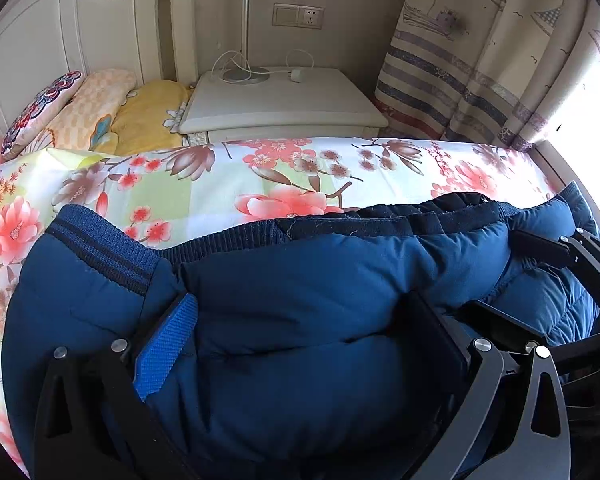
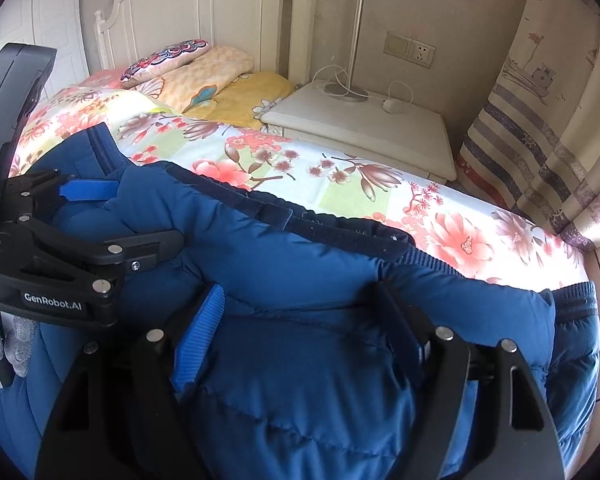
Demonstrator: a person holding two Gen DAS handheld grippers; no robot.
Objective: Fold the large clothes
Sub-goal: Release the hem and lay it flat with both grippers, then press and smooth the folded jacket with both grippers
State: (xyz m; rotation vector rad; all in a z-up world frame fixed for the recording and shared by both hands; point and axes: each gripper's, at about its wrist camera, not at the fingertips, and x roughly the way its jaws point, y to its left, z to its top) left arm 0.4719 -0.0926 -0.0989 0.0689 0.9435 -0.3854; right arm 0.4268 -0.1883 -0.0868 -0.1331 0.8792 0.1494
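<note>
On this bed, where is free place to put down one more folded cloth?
Free: the floral sheet between the blue jacket and the nightstand. Also the nightstand's front half. Crowded: the pillows at the headboard, and the near edge under the jacket.

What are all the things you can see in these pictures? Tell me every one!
padded jacket: one, dark blue, lying on the bed under both grippers
bedsheet: one, white with pink flowers, covering the bed
pillows: three, one patterned, one peach, one yellow, at the headboard
headboard: one, white, behind the pillows
nightstand: one, white, beside the bed
lamp: one, silver, on the nightstand with a white cable
wall socket: one, beige, above the nightstand
curtain: one, cream with boats and stripes, right of the nightstand
left gripper: one, black with blue pads, open over the jacket
right gripper: one, black, straddling a jacket fold
</note>
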